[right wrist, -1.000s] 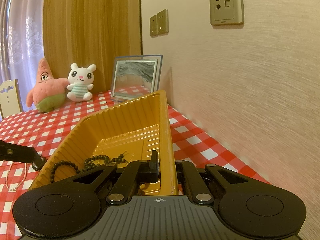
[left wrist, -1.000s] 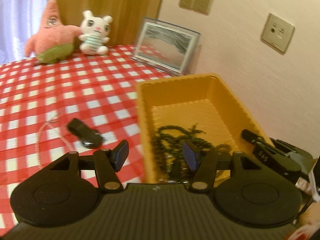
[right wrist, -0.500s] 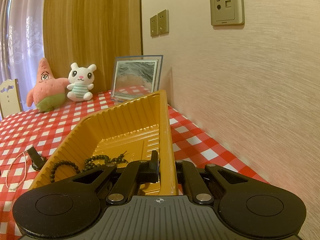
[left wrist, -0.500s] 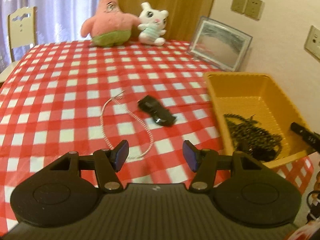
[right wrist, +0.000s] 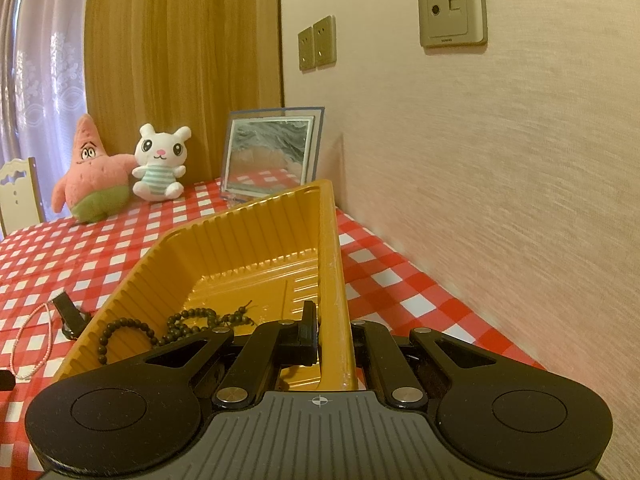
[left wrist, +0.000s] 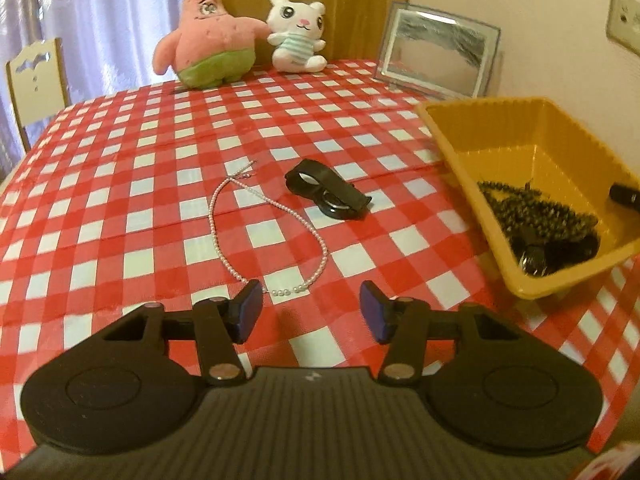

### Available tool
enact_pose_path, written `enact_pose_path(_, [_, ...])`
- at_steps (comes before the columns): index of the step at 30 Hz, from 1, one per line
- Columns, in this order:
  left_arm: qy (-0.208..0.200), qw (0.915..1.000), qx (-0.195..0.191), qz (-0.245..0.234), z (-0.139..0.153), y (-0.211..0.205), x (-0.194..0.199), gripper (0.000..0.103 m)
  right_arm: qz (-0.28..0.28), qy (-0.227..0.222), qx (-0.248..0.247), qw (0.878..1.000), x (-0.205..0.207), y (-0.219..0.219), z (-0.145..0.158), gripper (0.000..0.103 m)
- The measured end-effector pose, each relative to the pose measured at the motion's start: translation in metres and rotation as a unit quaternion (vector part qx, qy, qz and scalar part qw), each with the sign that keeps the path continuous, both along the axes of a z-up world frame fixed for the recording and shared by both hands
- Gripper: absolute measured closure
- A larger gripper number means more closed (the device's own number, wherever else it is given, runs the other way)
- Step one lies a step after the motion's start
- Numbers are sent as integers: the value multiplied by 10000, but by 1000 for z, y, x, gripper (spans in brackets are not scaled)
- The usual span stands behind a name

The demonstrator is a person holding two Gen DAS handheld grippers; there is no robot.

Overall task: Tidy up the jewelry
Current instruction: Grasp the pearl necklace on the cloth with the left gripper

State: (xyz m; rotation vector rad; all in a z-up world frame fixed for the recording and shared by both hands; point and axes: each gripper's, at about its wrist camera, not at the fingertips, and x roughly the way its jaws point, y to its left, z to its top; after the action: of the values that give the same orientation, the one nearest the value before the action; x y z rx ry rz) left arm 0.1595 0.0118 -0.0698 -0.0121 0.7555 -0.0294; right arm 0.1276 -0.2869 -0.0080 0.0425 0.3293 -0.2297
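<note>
**Pearls on the cloth, beads in the tray**

No writing is legible. A pale pearl necklace loops on the checked tablecloth, near the open left gripper. Right, dark beads fill the yellow tray, its wall clamped by the right gripper.

Table cloth: red-white check, slight sheen, creased like vinyl. Tray: glossy yellow plastic, ribbed walls. Necklace: small pearly pink-white beads, shiny. Bead string in the tray: dark, dull-finish beads. Black clip: smooth glossy plastic. Left tongs: matt black plastic arms, metal rivets, blue pads. Two soft toys: fuzzy plush. Picture frame: glassy, reflective. Wall: rough woven-look covering. Panel behind the toys: wood grain, satin.
</note>
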Motion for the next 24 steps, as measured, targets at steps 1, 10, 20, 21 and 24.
enact_pose_path(1, [10,10000,28,-38,-2,0,2,54,-1,7,-4,10000,0,-1,-1,99])
enact_pose_path(10, [78,9988,186,-450,-13,-6,33,77,-11,64,-15,10000,3,-3,-4,99])
enact_pose_path(20, [254,9985,-60,-475,-20,0,51,90,-13,68,-16,10000,3,-2,-4,99])
enact_pose_path(21, [259,9985,-88,-471,-20,1,52,90,-12,68,-18,10000,3,-2,-4,99])
enact_pose_path(24, [264,9983,-149,-492,-20,0,53,96,-14,66,-13,10000,3,-2,-5,99])
